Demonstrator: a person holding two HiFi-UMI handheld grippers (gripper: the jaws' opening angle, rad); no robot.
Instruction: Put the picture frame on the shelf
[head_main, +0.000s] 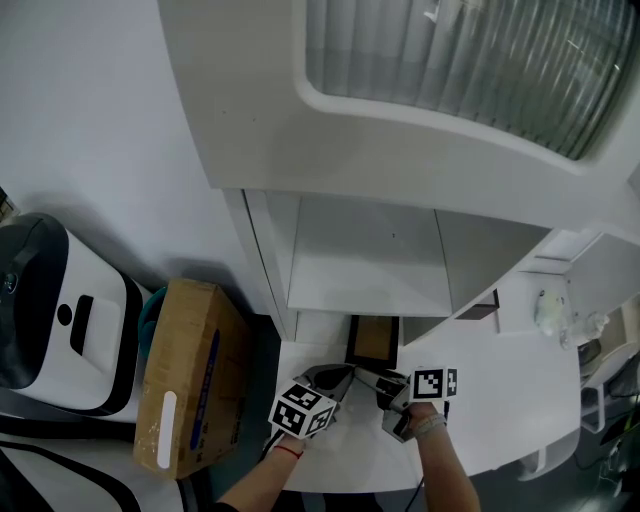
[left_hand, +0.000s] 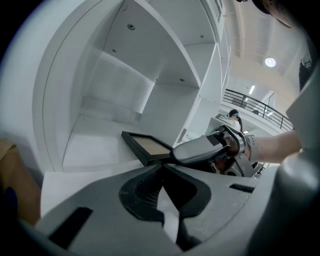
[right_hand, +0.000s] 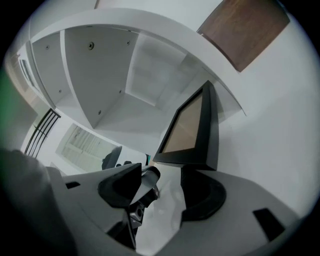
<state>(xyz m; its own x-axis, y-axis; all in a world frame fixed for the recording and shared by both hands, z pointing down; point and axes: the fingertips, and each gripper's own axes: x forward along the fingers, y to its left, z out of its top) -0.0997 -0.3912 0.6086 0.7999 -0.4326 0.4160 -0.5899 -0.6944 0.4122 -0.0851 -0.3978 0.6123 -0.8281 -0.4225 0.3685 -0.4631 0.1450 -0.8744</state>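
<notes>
Black-rimmed, the picture frame (head_main: 372, 338) lies flat just ahead of both tools, at the mouth of the open shelf (head_main: 365, 285) bay. The step in hand looks like getting a proper hold on its near edge before lifting it in. It would be best to straddle that edge squarely with the right gripper (head_main: 378, 382), close on the rim rather than a corner, and keep the frame level so it clears the bay's lip. The right gripper's jaws stand wide apart, with one jaw against the frame's near edge and nothing pinched between them. The left gripper (head_main: 345, 373) has its tips drawn together, apparently empty, right at the frame's near corner and beside the other tool's jaw.
</notes>
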